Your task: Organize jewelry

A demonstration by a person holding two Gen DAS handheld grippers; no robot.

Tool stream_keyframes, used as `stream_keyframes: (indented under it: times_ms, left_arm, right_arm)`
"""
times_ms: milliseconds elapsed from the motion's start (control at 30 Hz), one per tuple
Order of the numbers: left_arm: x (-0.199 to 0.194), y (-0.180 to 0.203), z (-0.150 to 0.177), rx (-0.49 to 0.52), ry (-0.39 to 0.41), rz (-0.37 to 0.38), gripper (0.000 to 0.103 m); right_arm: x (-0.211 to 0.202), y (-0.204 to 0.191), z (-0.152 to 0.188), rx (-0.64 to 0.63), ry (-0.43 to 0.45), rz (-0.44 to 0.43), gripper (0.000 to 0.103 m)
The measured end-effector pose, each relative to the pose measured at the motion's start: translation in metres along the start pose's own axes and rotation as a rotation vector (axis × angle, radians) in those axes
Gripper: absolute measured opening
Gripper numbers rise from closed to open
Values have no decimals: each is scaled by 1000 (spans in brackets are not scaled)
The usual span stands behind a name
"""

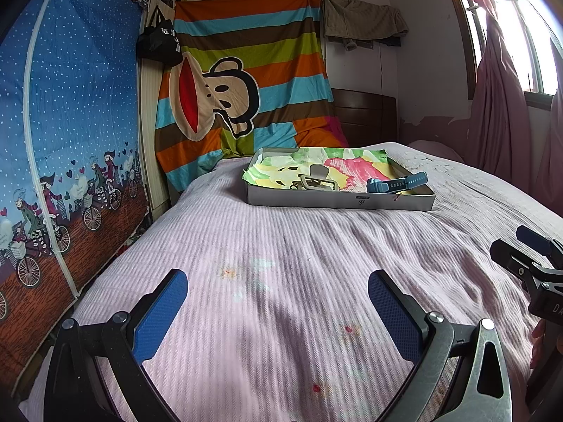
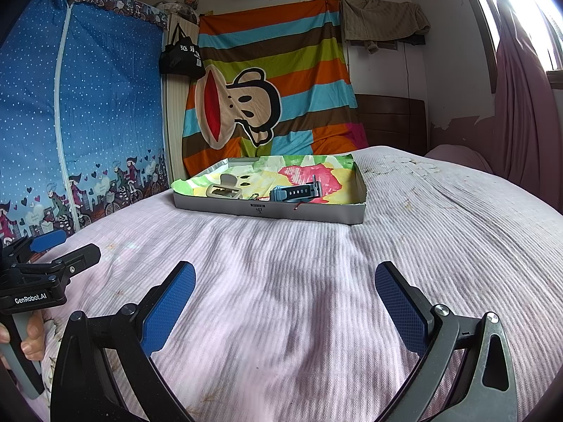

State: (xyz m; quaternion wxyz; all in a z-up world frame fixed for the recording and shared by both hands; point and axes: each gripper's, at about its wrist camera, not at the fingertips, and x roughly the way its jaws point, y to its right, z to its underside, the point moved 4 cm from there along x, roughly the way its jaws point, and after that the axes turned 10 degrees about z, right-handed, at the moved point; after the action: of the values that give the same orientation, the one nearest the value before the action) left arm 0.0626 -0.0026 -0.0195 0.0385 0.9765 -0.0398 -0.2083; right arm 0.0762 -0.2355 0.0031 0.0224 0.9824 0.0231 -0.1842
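Left gripper: jaws spread wide, nothing between the blue pads, held low over the near part of the bed. Right gripper: likewise wide open and empty, same low height, just right of the left one. Each seen at the edge of the other's view, side by side, both aimed toward the far end of the bed. Part of a hand wrapped round the left gripper's grey handle; fingertips only of the other hand, at the right edge of the left wrist view.

Judged a ready stance: jaws pre-opened for a pick, tools kept back from the work so both cameras take in the whole box.

Shallow cardboard box resting flat on the bed, well beyond both grippers, lined with a colourful printed cloth, likely to cushion the contents and stop them sliding. Inside, toward the left: beige hair clip. Toward the right: blue watch, lying on its side with the strap partly raised. Between and near the front wall: small items with a red thread, too small to identify.

No piece yet gripped. Task judged at its outset or between picks.

Striped monkey-print sheet hanging on the far wall; blue fabric wardrobe at left.
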Motion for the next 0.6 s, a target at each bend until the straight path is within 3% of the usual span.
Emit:
stream_keyframes:
  times_ms: [600]
  left_arm:
    - [0, -2, -2, 15, 4, -12, 103]
  right_arm:
    - [0, 0, 0, 0, 1, 0, 100]
